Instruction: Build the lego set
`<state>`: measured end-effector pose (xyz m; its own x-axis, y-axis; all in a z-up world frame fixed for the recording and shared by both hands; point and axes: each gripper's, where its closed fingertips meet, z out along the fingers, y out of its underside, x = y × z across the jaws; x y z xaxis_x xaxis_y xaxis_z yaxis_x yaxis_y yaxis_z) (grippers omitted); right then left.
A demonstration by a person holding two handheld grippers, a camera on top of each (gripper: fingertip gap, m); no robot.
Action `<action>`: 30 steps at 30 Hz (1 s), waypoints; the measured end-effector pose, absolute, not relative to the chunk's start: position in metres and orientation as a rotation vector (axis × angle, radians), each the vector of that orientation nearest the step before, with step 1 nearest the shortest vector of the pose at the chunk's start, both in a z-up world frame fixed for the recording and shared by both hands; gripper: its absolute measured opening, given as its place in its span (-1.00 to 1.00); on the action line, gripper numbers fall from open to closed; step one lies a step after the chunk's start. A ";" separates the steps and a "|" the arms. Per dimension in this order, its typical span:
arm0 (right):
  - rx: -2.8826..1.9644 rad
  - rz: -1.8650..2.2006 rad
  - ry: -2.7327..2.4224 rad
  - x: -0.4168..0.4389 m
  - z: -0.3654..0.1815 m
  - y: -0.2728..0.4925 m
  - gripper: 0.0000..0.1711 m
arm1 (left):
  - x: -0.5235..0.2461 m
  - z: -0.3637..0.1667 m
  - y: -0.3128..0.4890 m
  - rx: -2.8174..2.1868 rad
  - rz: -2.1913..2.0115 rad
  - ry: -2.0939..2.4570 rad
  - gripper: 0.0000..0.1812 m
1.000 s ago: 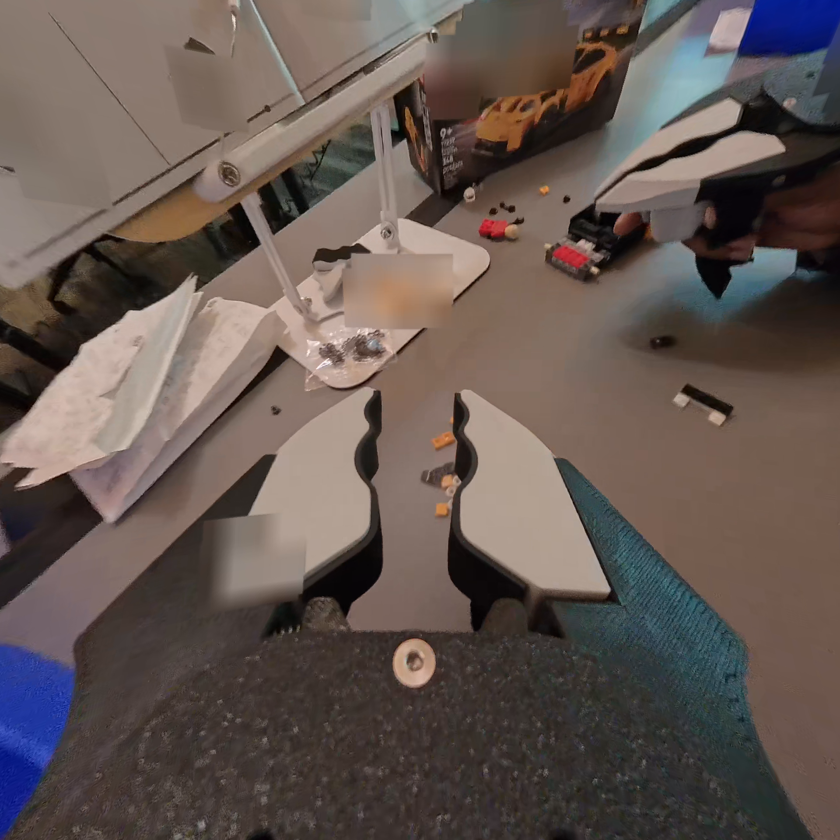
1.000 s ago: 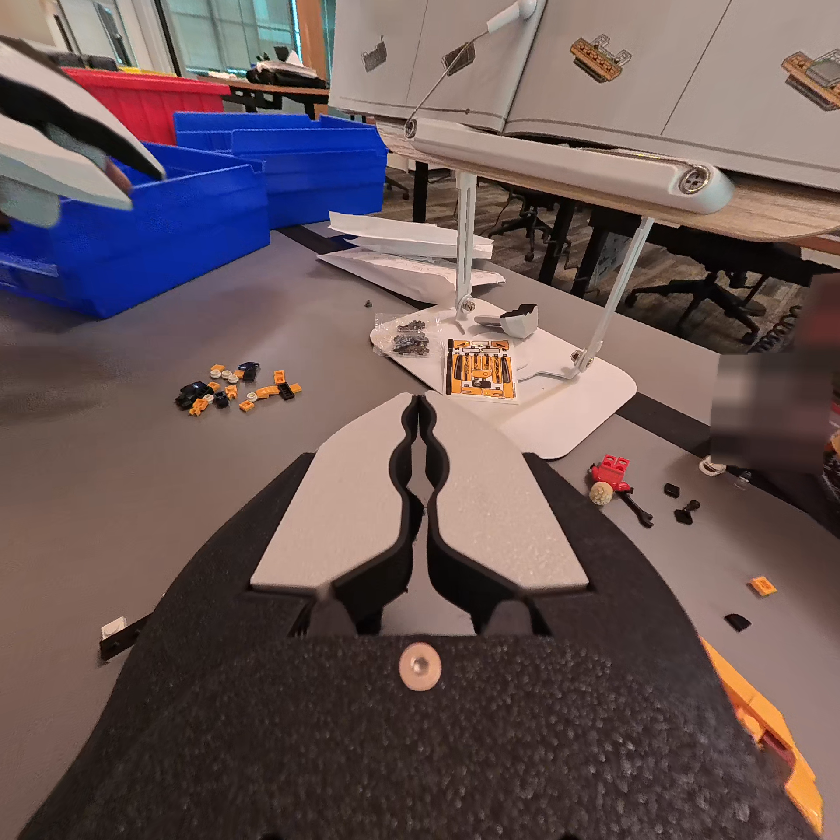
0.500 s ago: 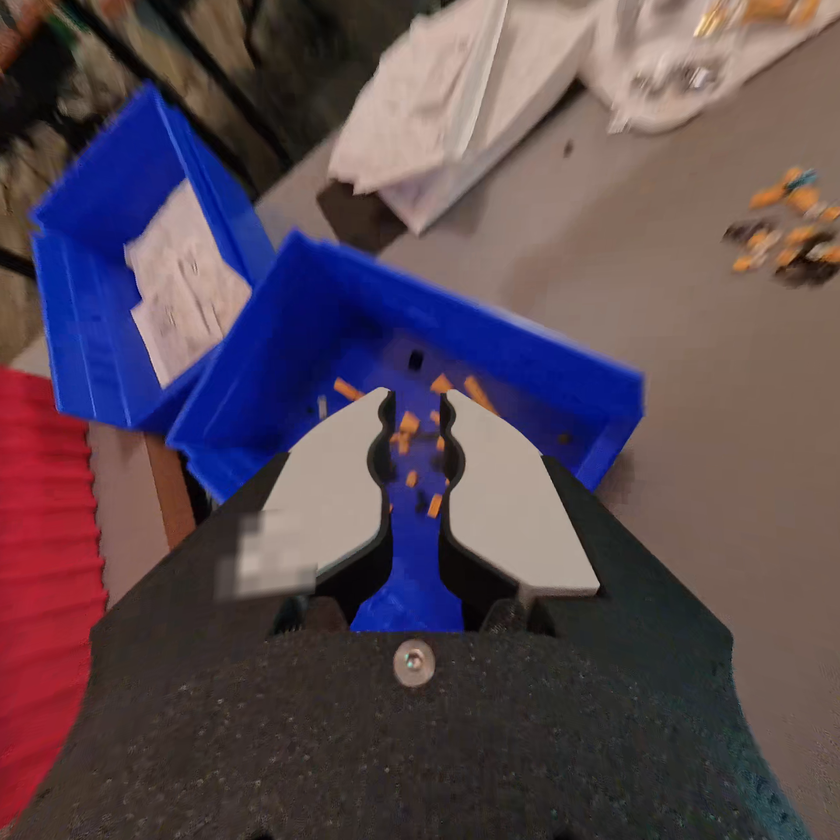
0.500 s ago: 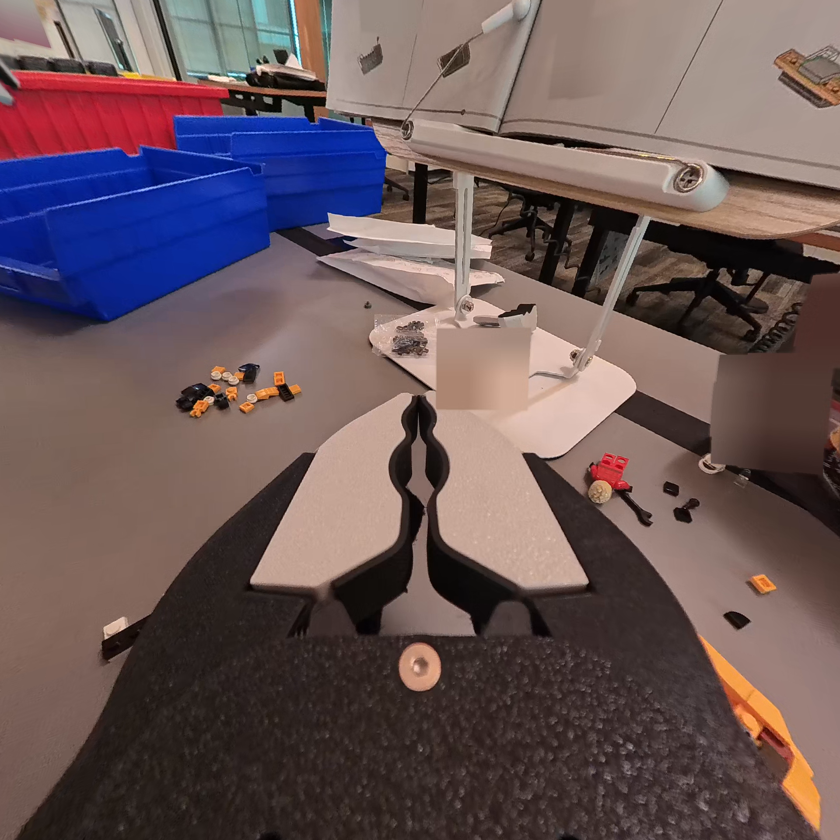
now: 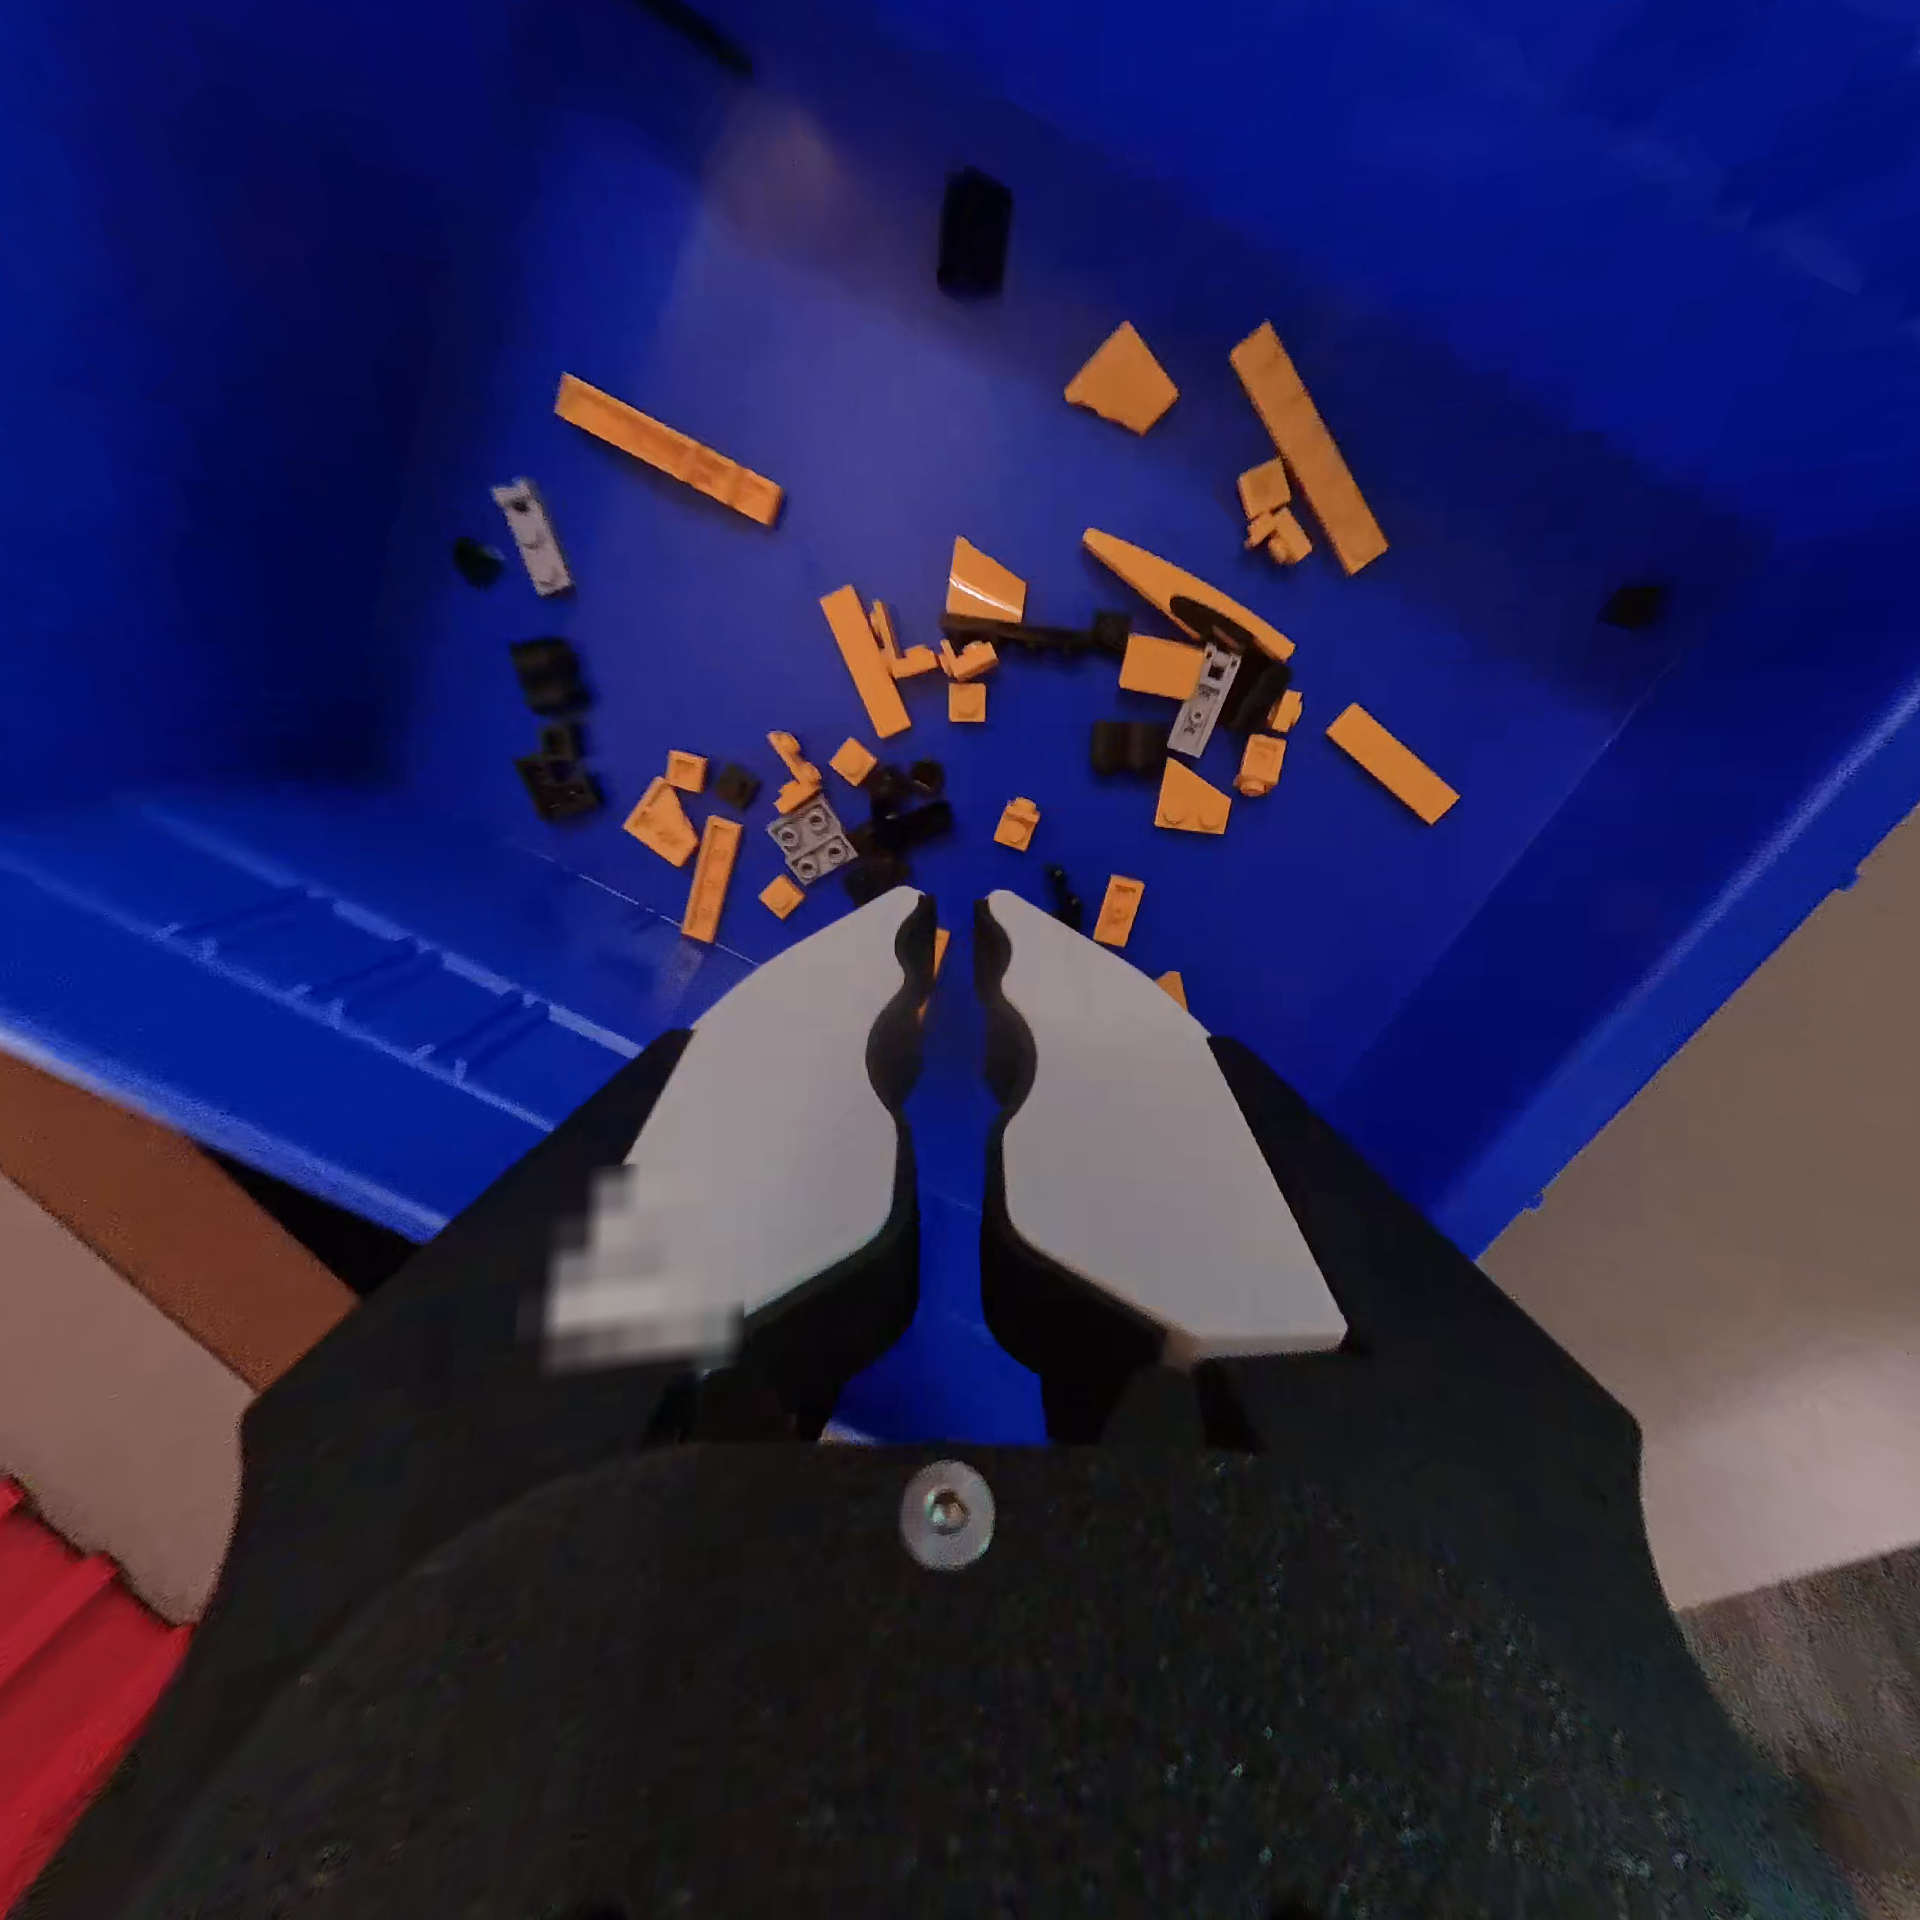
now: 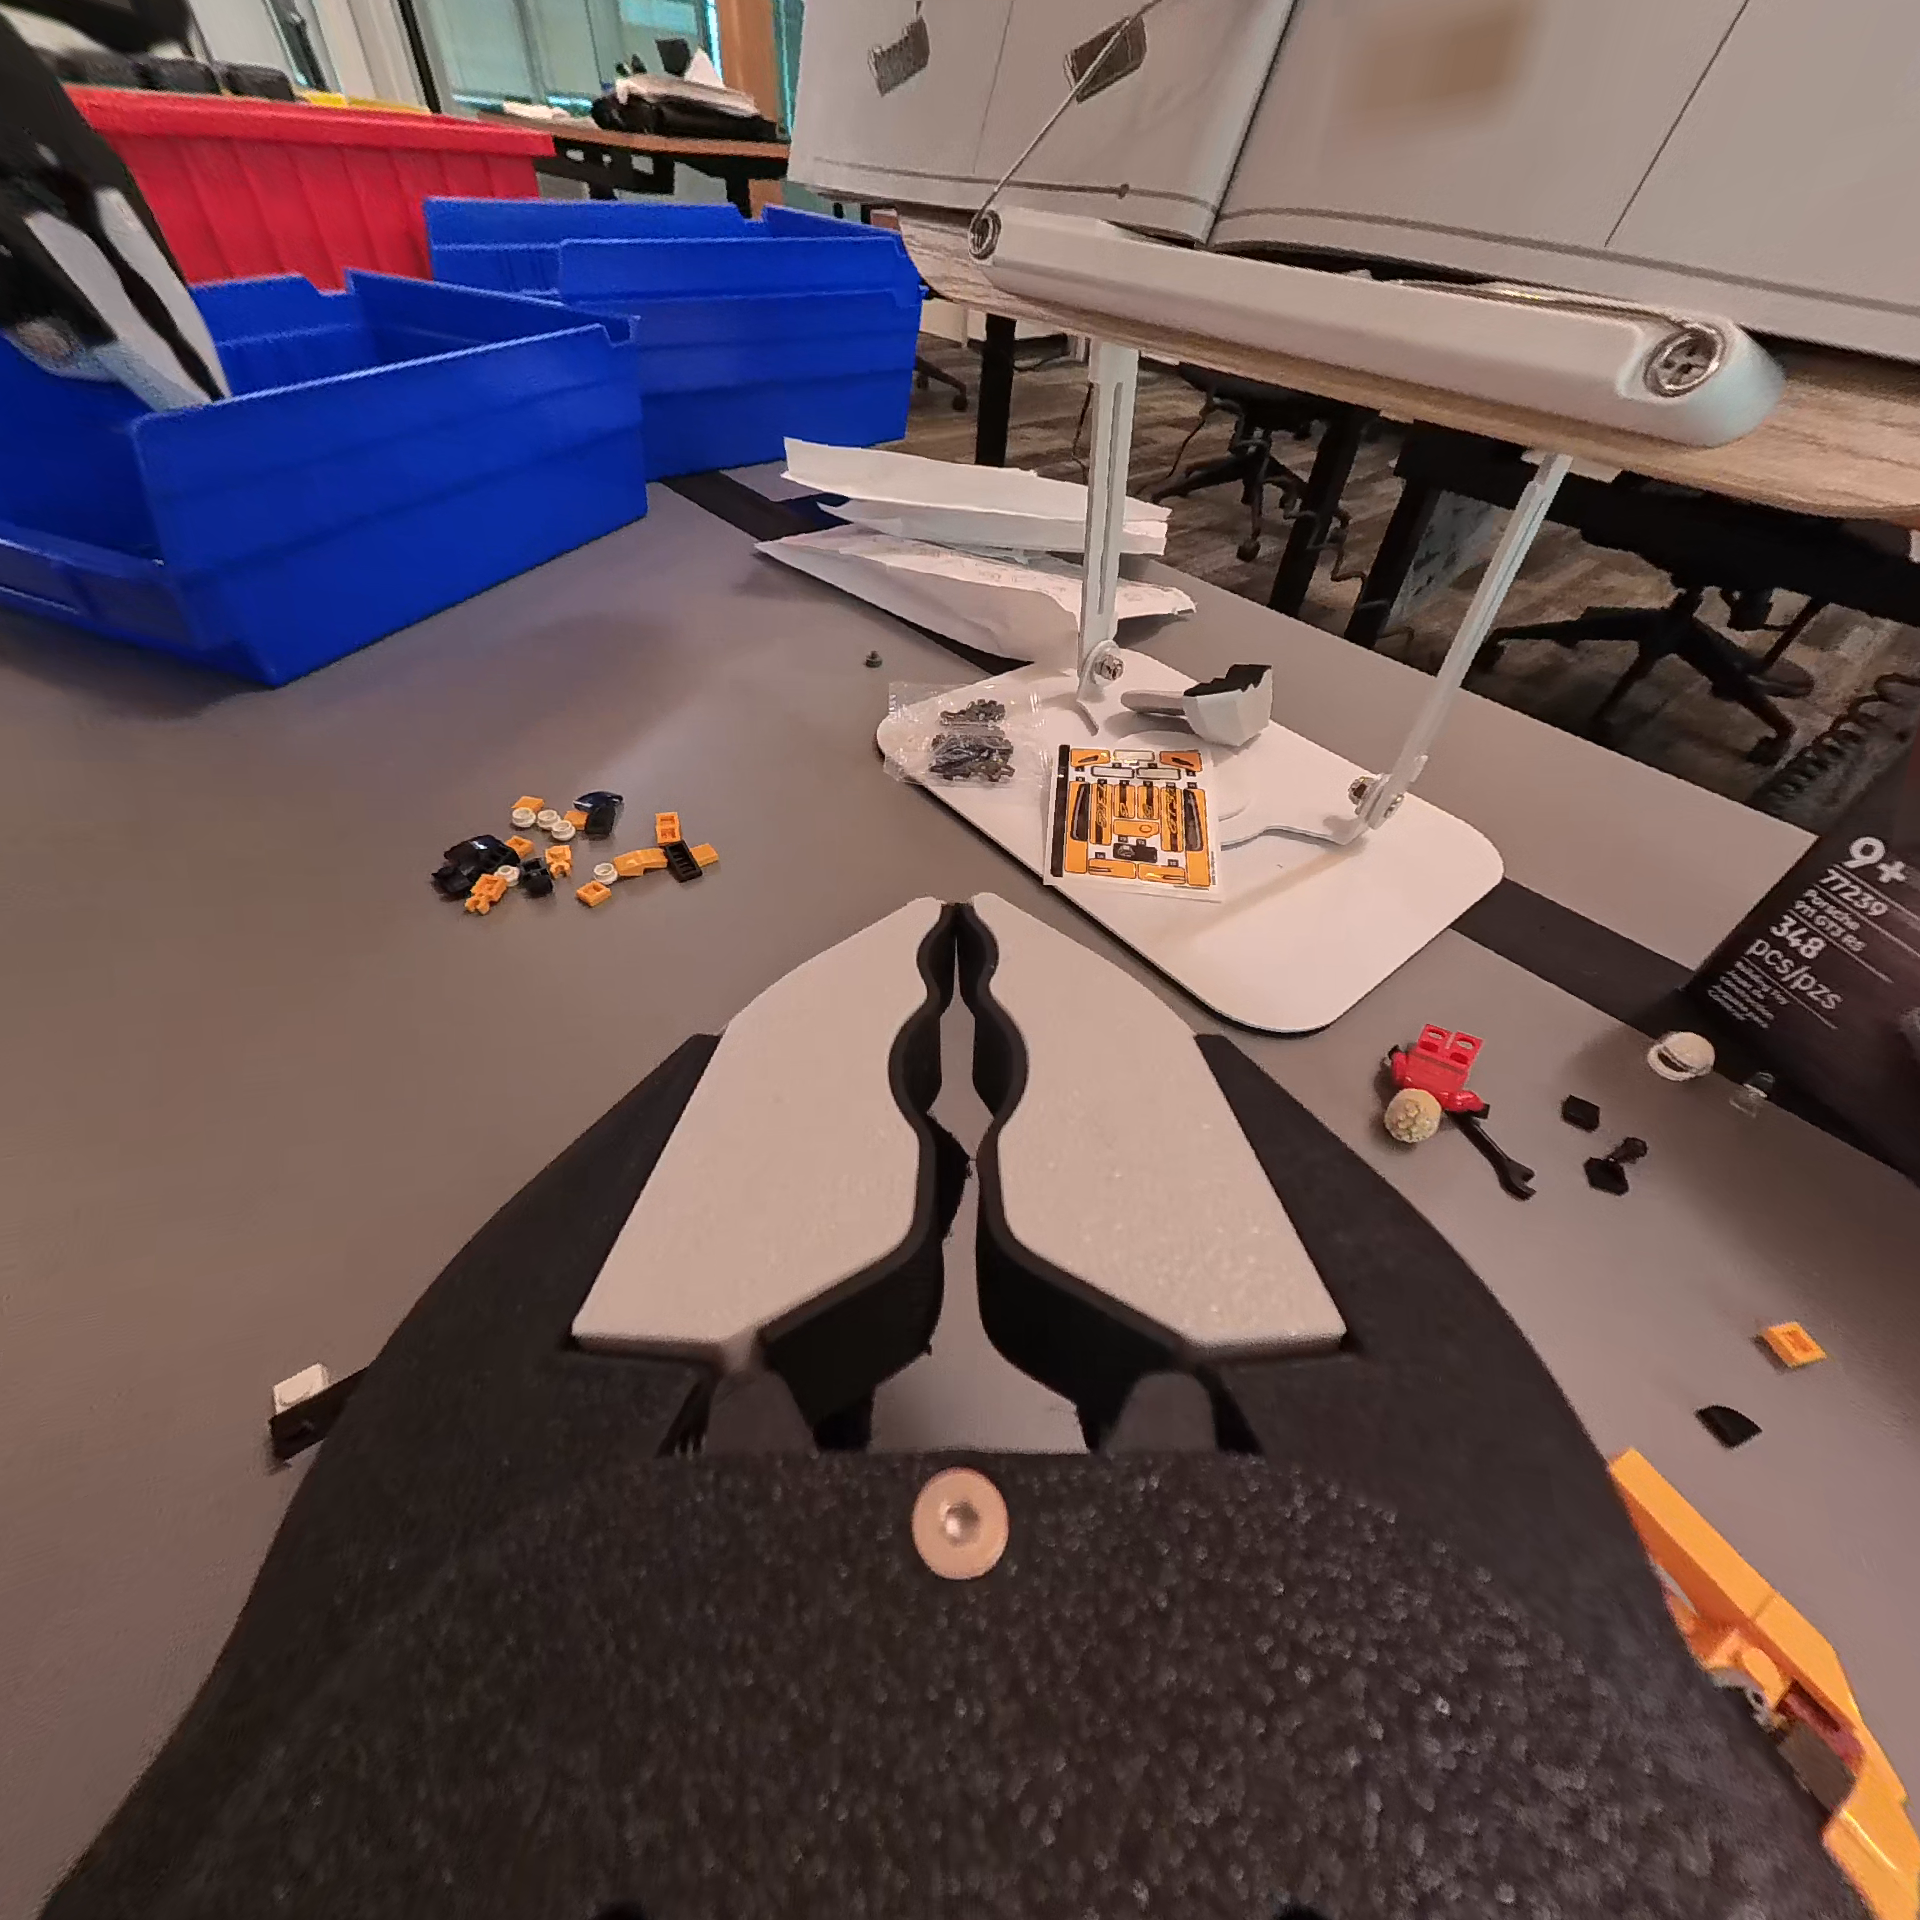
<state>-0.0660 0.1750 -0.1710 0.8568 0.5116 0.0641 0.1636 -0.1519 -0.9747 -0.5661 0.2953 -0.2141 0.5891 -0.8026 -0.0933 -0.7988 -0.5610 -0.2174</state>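
Observation:
My left gripper [image 5: 951, 909] points down into a blue bin [image 5: 312, 935], its jaws a narrow gap apart and empty. Under it lie several loose pieces: a long orange plate [image 5: 665, 449], a grey 2x2 plate [image 5: 812, 844], orange slopes and small black parts. In the right wrist view the left gripper [image 6: 104, 291] dips into that blue bin [image 6: 395, 468] at the far left. My right gripper [image 6: 956, 914] is shut and empty, low over the grey table. An orange part-built car [image 6: 1766, 1662] shows at its lower right. A small pile of orange and black pieces [image 6: 571, 847] lies ahead on the left.
A white book stand [image 6: 1351, 935] holds the instruction booklet [image 6: 1455, 125], with a sticker sheet [image 6: 1132, 821] and a parts bag [image 6: 966, 732] on its base. A red minifigure piece [image 6: 1439, 1060], the set's box [image 6: 1829, 956], paper bags [image 6: 966, 540], a second blue bin [image 6: 727, 312] and a red bin [image 6: 291, 177] stand around. There is about 50 cm between the tips of the two grippers. Measured from the fingertips, the grey 2x2 plate [image 5: 812, 844] is 6 cm or so from the left gripper and 55 cm from the right. From the right gripper's tips to the orange part-built car [image 6: 1766, 1662] is close to 15 cm.
My left gripper has swung left from over the table to above and then down into the blue bin, and its jaws have narrowed. My right gripper has stayed in place, shut.

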 end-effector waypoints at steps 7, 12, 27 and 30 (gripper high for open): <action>-1.751 0.355 -0.515 -0.065 -0.180 0.177 -1.00 | -0.544 -0.242 0.282 -2.581 -0.002 1.615 -0.84; -1.757 0.352 -0.514 -0.065 -0.182 0.177 -1.00 | -0.536 -0.252 0.291 -2.559 0.066 1.683 -0.80; -1.775 0.347 -0.510 -0.064 -0.186 0.178 -1.00 | -0.518 -0.255 0.336 -2.451 0.118 1.586 -0.88; -1.774 0.345 -0.514 -0.064 -0.187 0.178 -1.00 | -0.513 -0.252 0.341 -2.404 0.116 1.554 -0.85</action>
